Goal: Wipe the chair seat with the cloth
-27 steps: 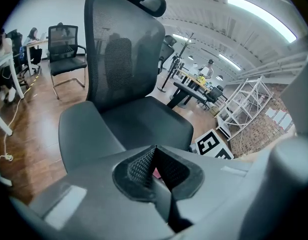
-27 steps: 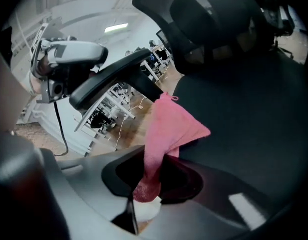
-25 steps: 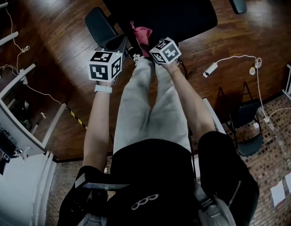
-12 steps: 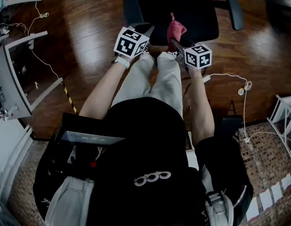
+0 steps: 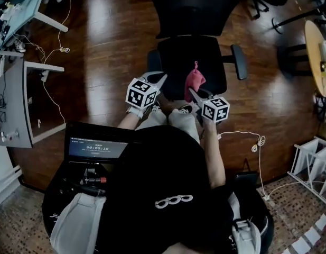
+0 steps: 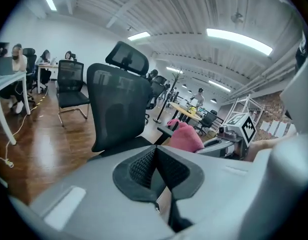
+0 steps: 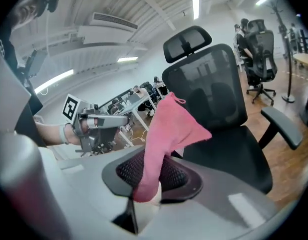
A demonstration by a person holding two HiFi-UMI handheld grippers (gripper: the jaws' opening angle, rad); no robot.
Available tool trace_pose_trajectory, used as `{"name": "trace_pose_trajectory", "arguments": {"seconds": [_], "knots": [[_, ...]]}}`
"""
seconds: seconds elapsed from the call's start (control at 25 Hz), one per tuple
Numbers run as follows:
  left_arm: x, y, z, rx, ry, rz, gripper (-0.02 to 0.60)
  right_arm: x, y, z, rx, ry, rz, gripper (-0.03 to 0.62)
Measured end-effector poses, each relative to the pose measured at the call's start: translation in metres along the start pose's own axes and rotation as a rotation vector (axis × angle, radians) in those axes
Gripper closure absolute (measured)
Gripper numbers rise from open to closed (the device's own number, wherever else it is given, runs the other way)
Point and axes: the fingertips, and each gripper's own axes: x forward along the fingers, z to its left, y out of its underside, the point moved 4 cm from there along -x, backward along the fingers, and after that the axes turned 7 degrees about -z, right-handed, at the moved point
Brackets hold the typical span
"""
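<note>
One cloth [image 7: 169, 129], pink, soft and crumpled, a small loop at its upper corner; its lower end is clamped in the fingers of the right gripper [image 5: 194, 93], over the front part of the seat [image 5: 205, 54], apparently hanging clear of it. One black mesh chair [image 7: 208, 99]. Two grippers; left gripper [image 6: 154, 160] has its fingers pressed together on nothing, near the seat's front left corner. Since a second ago: whole chair now within the head view, both grippers lower in it
</note>
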Motion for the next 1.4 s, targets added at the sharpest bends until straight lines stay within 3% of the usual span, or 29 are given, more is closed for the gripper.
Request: {"name": "trace_pose_trajectory", "arguments": {"seconds": [0.16,0.32,0.48,1.04,1.4], "knots": [[-0.012,-0.021,0.019,0.033,-0.007,-0.065,0.589,0.016,-0.030,0.021,-0.062,-0.004,-0.060,0.523],[-0.032,-0.005,0.002,0.005,-0.019,-0.047,0.589,0.007,-0.017,0.040,-0.089,-0.008,-0.023,0.523],[-0.022,-0.015,-0.008,0.031,0.005,-0.055,0.589,-0.001,-0.033,0.033,-0.117,0.068,-0.033,0.526],[-0.023,-0.003,-0.003,0.038,0.035,-0.057,0.589,-0.003,-0.032,0.040,-0.089,0.109,-0.086,0.526],[-0.021,-0.017,0.001,0.056,0.051,-0.070,0.589,-0.001,-0.043,0.043,-0.093,0.123,-0.106,0.528]]}}
